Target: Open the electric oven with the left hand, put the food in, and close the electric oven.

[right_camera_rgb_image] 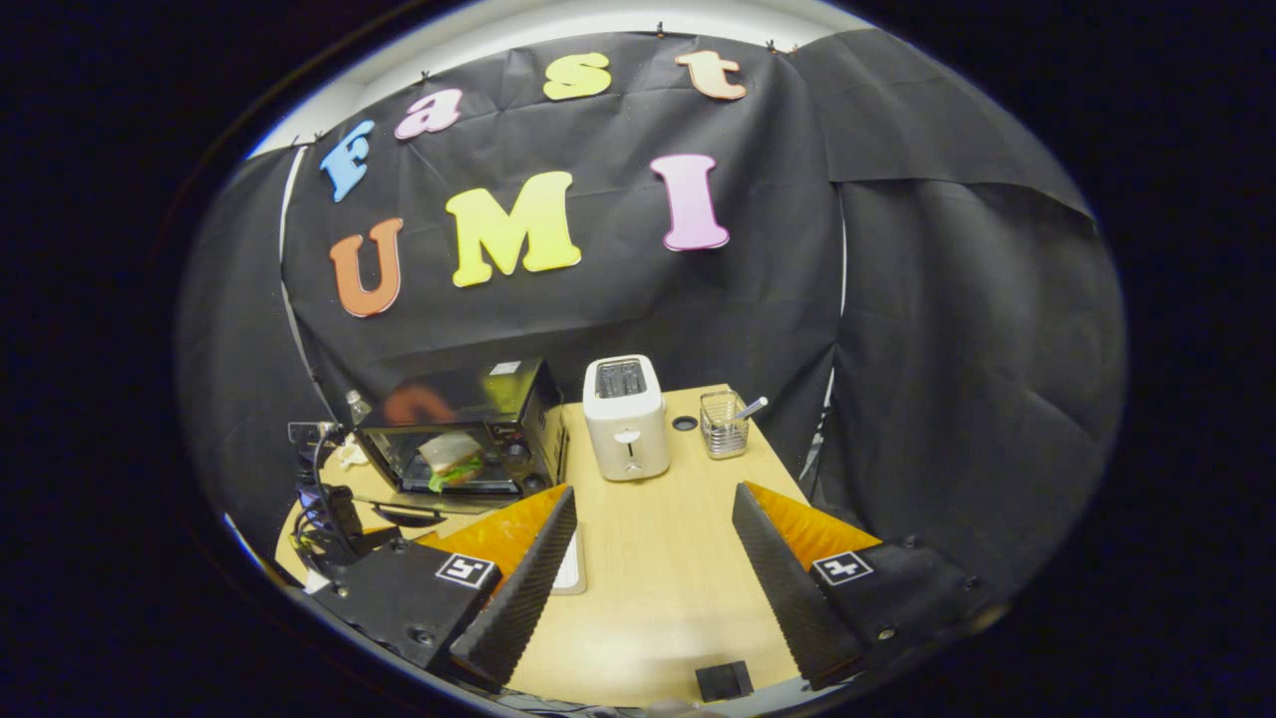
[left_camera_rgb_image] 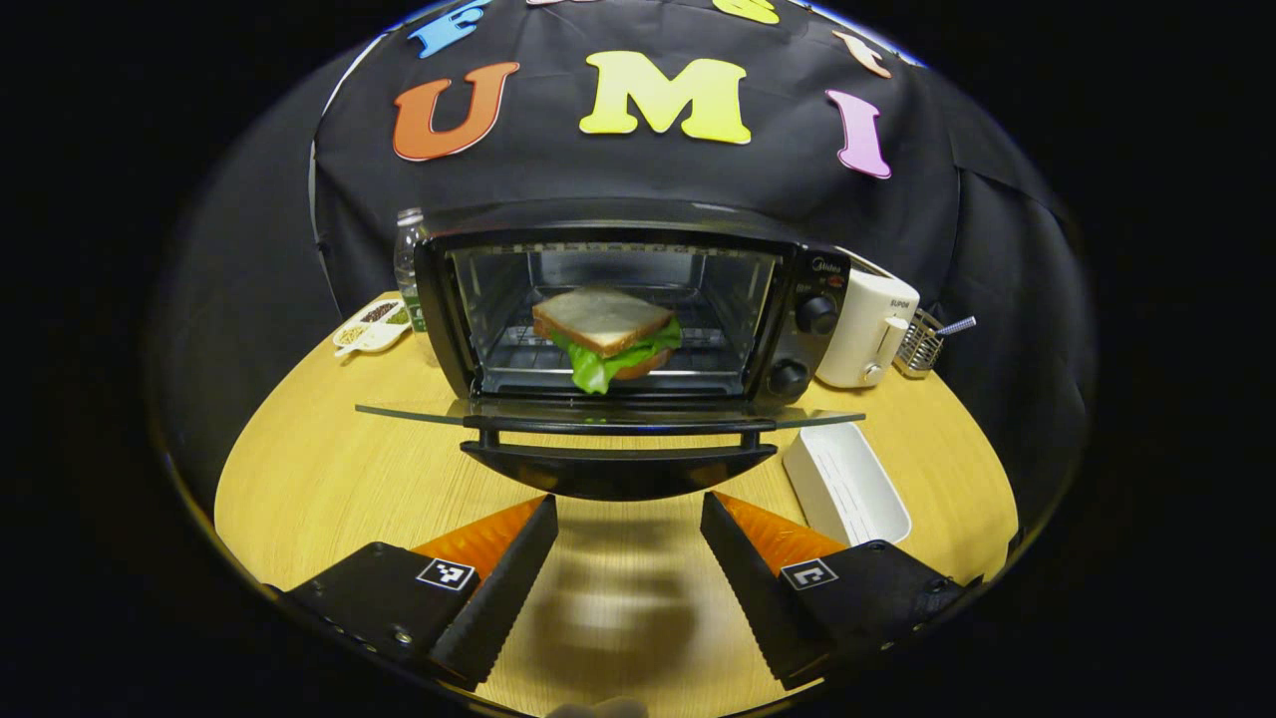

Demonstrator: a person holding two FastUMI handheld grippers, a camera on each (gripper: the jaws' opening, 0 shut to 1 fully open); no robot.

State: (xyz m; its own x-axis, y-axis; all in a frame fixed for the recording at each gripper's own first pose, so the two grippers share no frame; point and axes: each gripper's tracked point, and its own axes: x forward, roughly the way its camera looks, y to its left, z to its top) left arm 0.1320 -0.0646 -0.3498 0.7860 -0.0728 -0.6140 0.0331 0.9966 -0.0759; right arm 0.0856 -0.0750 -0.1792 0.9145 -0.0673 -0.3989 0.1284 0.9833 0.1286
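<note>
Presently, findings as recorded:

Electric oven: the electric oven point(left_camera_rgb_image: 638, 299) stood on the desk point(left_camera_rgb_image: 329, 489), its mouth facing the left hand-held gripper; in the right gripper view the oven point(right_camera_rgb_image: 469, 419) sat at the desk's far left.
Oven door: the glass door point(left_camera_rgb_image: 608, 417) lay folded down, flat and level, its long axis running left to right, with the handle point(left_camera_rgb_image: 618, 454) along its near edge.
Food: a sandwich point(left_camera_rgb_image: 605, 334) rested on the rack inside the chamber, one corner pointing toward the opening, lettuce hanging over the front; its long axis ran roughly across the oven's width.
Left hand-held gripper: the left hand-held gripper point(left_camera_rgb_image: 628, 573) hovered just before the door handle, fingers spread wide apart, gripping nothing.
Right hand-held gripper: the right hand-held gripper point(right_camera_rgb_image: 653, 573) was over the desk point(right_camera_rgb_image: 658, 538), well apart from the oven, fingers likewise spread and empty.
Other items: a white toaster point(left_camera_rgb_image: 865, 329) stood just right of the oven, a wire basket point(left_camera_rgb_image: 922, 344) beyond it, a white tray point(left_camera_rgb_image: 847, 484) near the door's right end, a bottle point(left_camera_rgb_image: 407, 259) and a divided dish point(left_camera_rgb_image: 371, 324) to the oven's left.
</note>
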